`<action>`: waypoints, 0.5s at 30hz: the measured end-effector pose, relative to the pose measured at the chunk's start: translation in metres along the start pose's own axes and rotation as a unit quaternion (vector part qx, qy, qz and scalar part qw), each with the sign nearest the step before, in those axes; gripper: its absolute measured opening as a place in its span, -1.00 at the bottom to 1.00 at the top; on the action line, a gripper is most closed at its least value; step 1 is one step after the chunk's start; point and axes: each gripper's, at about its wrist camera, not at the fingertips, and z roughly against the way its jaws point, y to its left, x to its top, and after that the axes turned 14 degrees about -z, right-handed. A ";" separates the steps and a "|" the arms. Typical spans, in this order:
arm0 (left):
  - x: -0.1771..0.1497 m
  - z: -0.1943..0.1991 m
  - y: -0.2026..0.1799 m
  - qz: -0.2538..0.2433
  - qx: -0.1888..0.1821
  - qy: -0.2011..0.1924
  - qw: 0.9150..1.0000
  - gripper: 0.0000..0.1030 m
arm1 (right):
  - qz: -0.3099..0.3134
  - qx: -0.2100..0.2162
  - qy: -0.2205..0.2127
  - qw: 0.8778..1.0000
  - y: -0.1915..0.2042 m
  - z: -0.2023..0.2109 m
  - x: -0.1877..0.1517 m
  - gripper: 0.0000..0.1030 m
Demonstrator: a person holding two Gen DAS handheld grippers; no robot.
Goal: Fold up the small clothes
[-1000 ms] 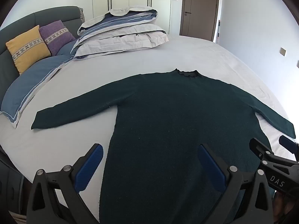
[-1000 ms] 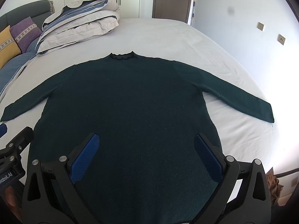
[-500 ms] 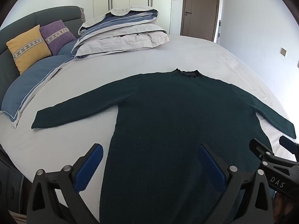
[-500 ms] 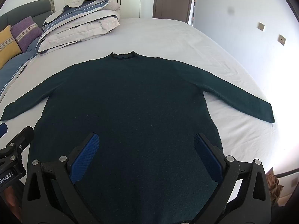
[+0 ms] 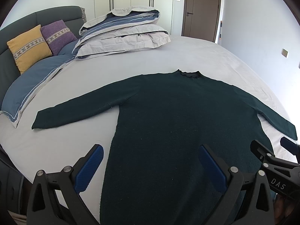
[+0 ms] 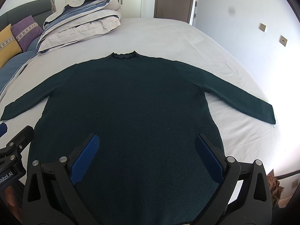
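A dark green long-sleeved sweater (image 5: 178,116) lies flat on the white bed, collar far, both sleeves spread out; it also shows in the right wrist view (image 6: 127,101). My left gripper (image 5: 150,166) is open and empty, hovering above the sweater's lower left part. My right gripper (image 6: 146,155) is open and empty above the lower middle of the sweater. The right gripper shows at the right edge of the left wrist view (image 5: 271,153); the left gripper shows at the left edge of the right wrist view (image 6: 16,142).
The white bed sheet (image 5: 187,56) surrounds the sweater. A folded duvet (image 5: 123,31) lies at the far left, with yellow (image 5: 28,46) and purple (image 5: 58,35) cushions against the grey headboard. A blue pillow (image 5: 31,82) lies left. A wall (image 6: 243,18) borders the bed's right side.
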 end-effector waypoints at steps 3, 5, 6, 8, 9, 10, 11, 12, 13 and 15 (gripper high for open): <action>0.000 0.000 0.000 0.000 -0.001 0.000 1.000 1.00 | 0.000 0.000 0.000 1.000 0.000 0.000 0.000 1.00; 0.000 0.000 0.000 -0.001 0.001 0.000 1.000 1.00 | 0.000 0.000 0.001 1.000 0.000 0.000 0.000 1.00; 0.000 0.000 0.000 0.000 0.000 0.000 1.000 1.00 | 0.001 0.000 0.000 1.000 0.000 0.000 0.000 1.00; 0.000 0.000 0.000 0.001 0.000 0.000 1.000 1.00 | 0.001 0.000 0.000 1.000 0.001 -0.001 0.000 1.00; 0.000 0.000 0.000 0.000 0.000 0.000 1.000 1.00 | 0.001 0.000 0.001 1.000 0.001 -0.001 0.000 1.00; 0.000 0.000 0.000 0.000 0.000 0.000 1.000 1.00 | 0.001 0.000 0.000 1.000 0.001 -0.001 0.000 1.00; 0.000 0.000 0.000 0.000 0.000 -0.001 1.000 1.00 | 0.001 0.000 0.000 1.000 0.001 -0.001 0.000 1.00; 0.000 0.000 0.000 0.000 0.000 -0.001 1.000 1.00 | 0.001 0.000 0.000 1.000 0.001 -0.001 0.000 1.00; 0.000 0.000 0.000 -0.001 0.001 -0.001 1.000 1.00 | 0.002 0.000 0.001 1.000 0.001 -0.001 0.000 0.99; -0.001 -0.001 -0.001 -0.002 0.003 -0.002 1.000 1.00 | 0.001 0.000 0.001 1.000 0.000 -0.002 -0.001 1.00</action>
